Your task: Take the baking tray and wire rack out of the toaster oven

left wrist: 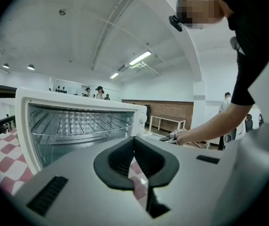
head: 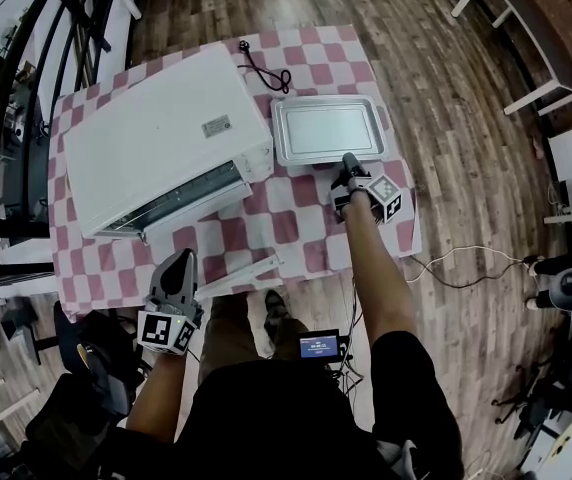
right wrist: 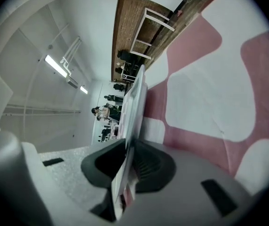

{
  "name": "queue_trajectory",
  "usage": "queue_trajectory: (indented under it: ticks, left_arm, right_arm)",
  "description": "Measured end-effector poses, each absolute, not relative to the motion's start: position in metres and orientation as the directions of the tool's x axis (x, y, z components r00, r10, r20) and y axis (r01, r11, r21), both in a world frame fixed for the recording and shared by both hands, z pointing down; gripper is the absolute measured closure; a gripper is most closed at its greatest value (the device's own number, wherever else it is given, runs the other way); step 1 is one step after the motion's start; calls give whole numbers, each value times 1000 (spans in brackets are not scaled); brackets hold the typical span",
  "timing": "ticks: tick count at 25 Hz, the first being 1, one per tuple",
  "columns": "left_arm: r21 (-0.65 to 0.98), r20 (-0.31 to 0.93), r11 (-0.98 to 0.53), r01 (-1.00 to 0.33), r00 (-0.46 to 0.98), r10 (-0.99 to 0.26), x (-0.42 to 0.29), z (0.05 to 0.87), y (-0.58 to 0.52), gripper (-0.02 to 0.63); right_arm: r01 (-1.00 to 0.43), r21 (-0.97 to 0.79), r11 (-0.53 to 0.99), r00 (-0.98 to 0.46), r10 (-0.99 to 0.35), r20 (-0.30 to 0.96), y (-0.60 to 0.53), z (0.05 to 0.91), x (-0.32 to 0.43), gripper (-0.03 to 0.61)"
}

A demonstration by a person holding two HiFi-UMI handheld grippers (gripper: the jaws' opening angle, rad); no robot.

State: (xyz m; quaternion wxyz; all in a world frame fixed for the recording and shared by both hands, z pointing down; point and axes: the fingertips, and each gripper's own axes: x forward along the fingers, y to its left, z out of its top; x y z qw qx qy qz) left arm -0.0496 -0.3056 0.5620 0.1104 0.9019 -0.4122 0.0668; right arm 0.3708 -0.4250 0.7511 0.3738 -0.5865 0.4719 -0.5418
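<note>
While the left tool [head: 180, 264] hovers over the surface's near-left edge with its jaws together and nothing between them, it faces the open front of the boxy white toaster oven [head: 156, 133]. That oven takes up the left half of the surface, which is covered by a red-and-white checked cloth [head: 296, 230]. Inside the oven, the thin silver wire rack [left wrist: 78, 126] sits level on its side rails. A black power cord [head: 266, 68] lies looped near the far edge, behind the oven's right end. Just right of the oven, toward the far-right corner, lies the silver rectangular metal baking tray [head: 326, 130], empty and outside the oven. The right tool [head: 349, 162] is clamped on the middle of the tray's near rim.
</note>
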Motion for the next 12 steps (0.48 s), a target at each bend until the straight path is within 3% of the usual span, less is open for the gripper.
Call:
queue_trajectory:
  ticks: [12]
  left_arm:
    - [147,209,-669,-729,684,-699,-33,561,-295,620]
  right_arm:
    - [-224,-867,-446,-85,-877,473,-414,771,371,517]
